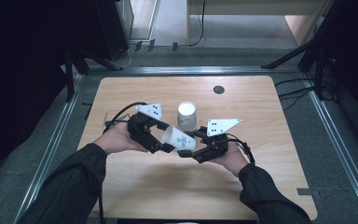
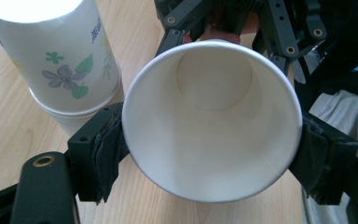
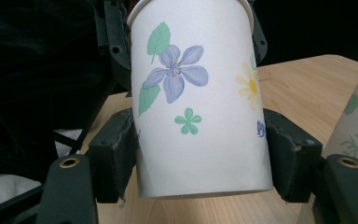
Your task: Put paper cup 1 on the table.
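A white paper cup [image 1: 179,139] printed with flowers lies on its side in the air above the table, held between both grippers. My left gripper [image 1: 164,136] is shut on its open rim; in the left gripper view the pads [image 2: 105,149] press the rim on both sides of the cup [image 2: 214,126]. My right gripper [image 1: 191,143] is shut on the cup's base end, and its pads [image 3: 119,149] squeeze the cup [image 3: 196,93] from both sides. A stack of upside-down cups [image 1: 187,116] stands just behind, seen close as the stack [image 2: 60,65].
The wooden table [image 1: 135,186] carries a round black grommet [image 1: 218,89] near its far edge. Metal rails [image 1: 56,140] frame it left and right. Dark stands and cables [image 1: 303,51] sit on the floor beyond.
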Available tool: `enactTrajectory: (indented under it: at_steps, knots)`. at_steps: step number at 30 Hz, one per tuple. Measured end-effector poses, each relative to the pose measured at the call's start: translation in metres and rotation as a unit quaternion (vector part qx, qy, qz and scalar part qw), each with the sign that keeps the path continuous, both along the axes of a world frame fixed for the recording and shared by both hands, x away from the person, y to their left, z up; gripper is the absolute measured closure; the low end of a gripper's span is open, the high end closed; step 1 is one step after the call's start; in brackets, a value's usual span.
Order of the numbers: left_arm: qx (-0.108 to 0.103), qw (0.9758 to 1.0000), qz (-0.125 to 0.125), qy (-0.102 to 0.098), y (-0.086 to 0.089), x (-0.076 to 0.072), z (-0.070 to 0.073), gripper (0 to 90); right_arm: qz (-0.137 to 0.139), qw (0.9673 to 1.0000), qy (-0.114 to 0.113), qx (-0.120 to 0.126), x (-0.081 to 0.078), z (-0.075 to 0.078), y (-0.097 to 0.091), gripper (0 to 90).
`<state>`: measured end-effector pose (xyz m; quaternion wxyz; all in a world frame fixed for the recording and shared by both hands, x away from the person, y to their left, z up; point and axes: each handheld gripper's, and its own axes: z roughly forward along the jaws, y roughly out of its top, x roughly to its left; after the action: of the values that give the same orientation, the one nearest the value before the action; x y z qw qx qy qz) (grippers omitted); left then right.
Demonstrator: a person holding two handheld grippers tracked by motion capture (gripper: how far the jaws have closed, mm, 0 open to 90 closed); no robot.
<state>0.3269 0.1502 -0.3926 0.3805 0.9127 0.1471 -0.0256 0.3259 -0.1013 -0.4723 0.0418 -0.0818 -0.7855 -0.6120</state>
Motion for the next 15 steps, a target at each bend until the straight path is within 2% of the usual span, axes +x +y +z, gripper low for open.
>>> enactTrajectory:
  at_steps: [15]
  knots:
    - [0.003, 1.0, -0.001, 0.0, 0.0007, 0.0004, -0.0001, 21.7, 0.002, 1.0, 0.008, -0.001, 0.0011, -0.0011, 0.0012, 32.8]
